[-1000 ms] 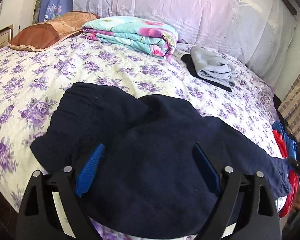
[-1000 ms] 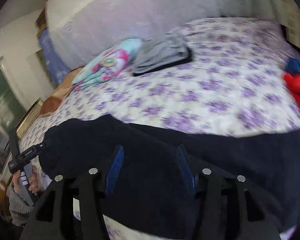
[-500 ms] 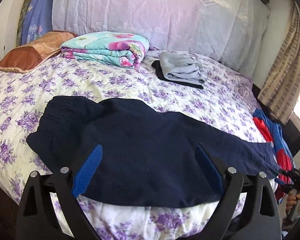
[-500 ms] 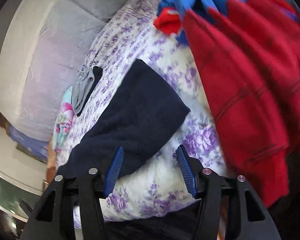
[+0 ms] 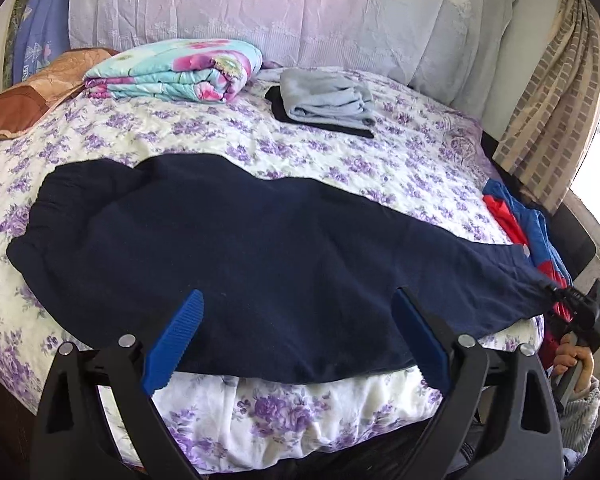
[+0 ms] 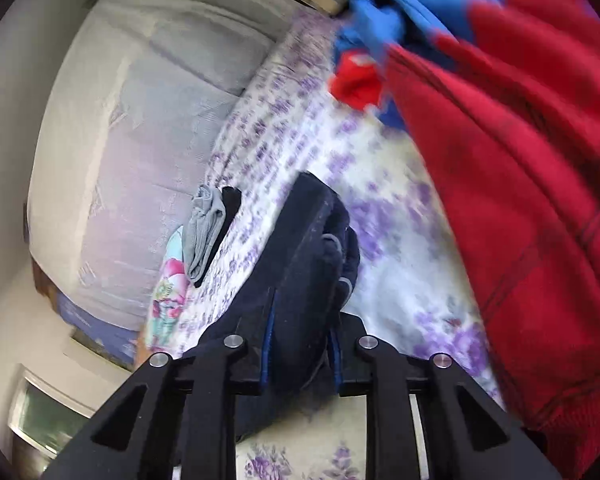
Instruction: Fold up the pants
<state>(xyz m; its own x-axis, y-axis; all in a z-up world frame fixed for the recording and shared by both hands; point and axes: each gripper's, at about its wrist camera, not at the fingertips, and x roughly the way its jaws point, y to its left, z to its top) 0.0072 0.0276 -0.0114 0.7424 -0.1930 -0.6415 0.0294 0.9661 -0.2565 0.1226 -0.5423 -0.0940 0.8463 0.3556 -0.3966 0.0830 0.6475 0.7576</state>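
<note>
Purple-flowered bedding (image 5: 340,160) covers a wide bed, with a pale embroidered headboard cover (image 5: 260,12) rising behind it and a brick-patterned curtain (image 5: 556,92) hanging off to the right. Dark navy pants (image 5: 240,248) lie spread lengthwise across the near side of the bed, waistband to the left, legs running off to the right.

Just ahead of the left gripper (image 5: 296,340) lies the middle of the pants; its blue pads stand wide apart above the near hem, pressing nothing, and the jaws are opening a touch more. Far ahead of it, near the headboard, sit a folded floral quilt (image 5: 176,68), a brown pillow (image 5: 32,92) to its left, and a folded grey garment (image 5: 328,100) on something black.

At the far right edge of that view the right gripper (image 5: 560,294) sits at the leg end of the pants, a hand (image 5: 576,364) in a striped sleeve beneath it. Seen from its own camera, the right gripper (image 6: 302,340) is closing on the bunched cuff, cloth squeezed between both blue pads. To its right lies a heap of red and blue clothing (image 6: 520,160), close beside the cuff.
</note>
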